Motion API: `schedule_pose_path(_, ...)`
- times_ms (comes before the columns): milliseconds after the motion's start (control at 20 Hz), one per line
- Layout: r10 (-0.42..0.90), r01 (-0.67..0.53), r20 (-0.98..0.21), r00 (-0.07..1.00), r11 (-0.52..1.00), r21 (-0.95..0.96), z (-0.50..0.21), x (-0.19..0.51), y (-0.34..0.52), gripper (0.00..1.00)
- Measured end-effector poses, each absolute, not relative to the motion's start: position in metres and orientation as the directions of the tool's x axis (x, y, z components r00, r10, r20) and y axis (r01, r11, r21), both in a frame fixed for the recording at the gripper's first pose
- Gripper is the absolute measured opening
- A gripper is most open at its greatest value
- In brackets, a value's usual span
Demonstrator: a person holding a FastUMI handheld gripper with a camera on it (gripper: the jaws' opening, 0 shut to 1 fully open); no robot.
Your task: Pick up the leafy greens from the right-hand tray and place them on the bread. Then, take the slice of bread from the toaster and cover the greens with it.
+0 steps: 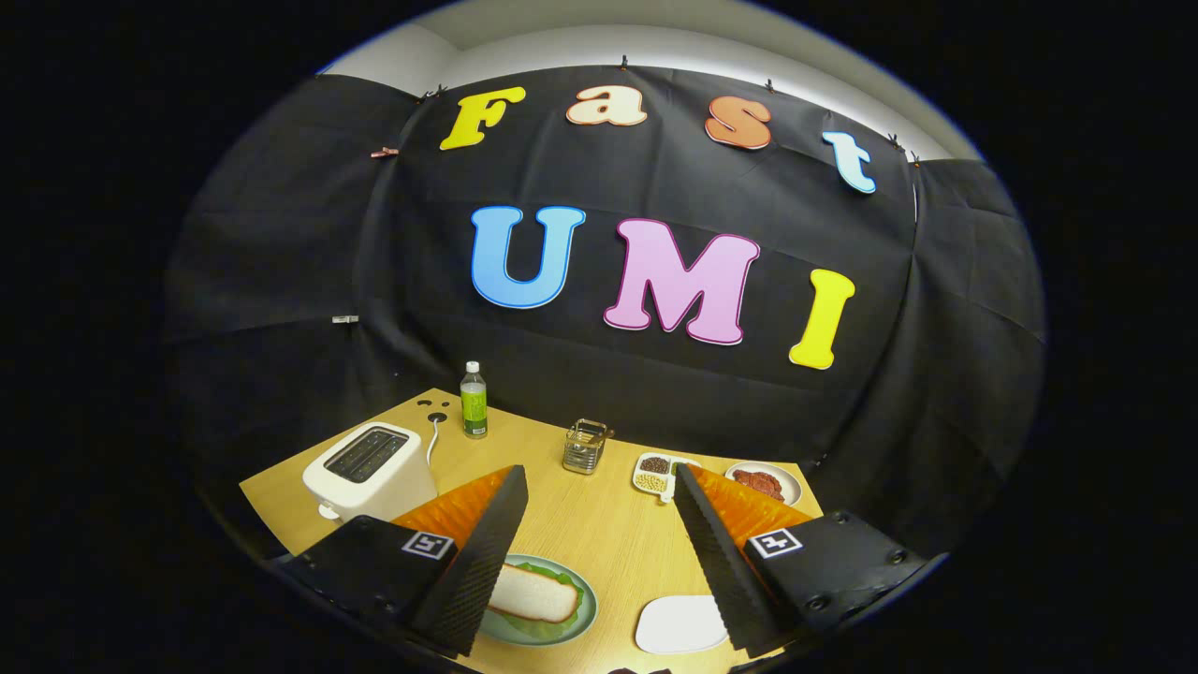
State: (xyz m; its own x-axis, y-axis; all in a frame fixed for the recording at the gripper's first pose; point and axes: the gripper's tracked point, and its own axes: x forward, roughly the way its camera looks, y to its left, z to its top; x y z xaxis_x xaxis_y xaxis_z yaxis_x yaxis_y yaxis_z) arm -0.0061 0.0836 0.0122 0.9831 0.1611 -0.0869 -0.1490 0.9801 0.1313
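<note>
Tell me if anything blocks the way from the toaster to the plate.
Nothing visible does. The gripper has its fingers wide open above the table. The toaster stands beyond the left finger, and the plate with bread on greens lies nearer, with only bare tabletop between them.

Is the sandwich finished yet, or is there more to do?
It looks finished: on the green plate a bread slice lies over the leafy greens. The toaster slots look empty. The gripper is open, holding nothing. Nothing seems left.
</note>
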Motion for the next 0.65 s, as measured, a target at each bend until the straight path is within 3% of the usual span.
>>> schedule_pose_path(650, 0.207, -0.199, -0.065, 0.976, 0.974, 0.104, 0.004, -0.017, 0.058, 0.98)
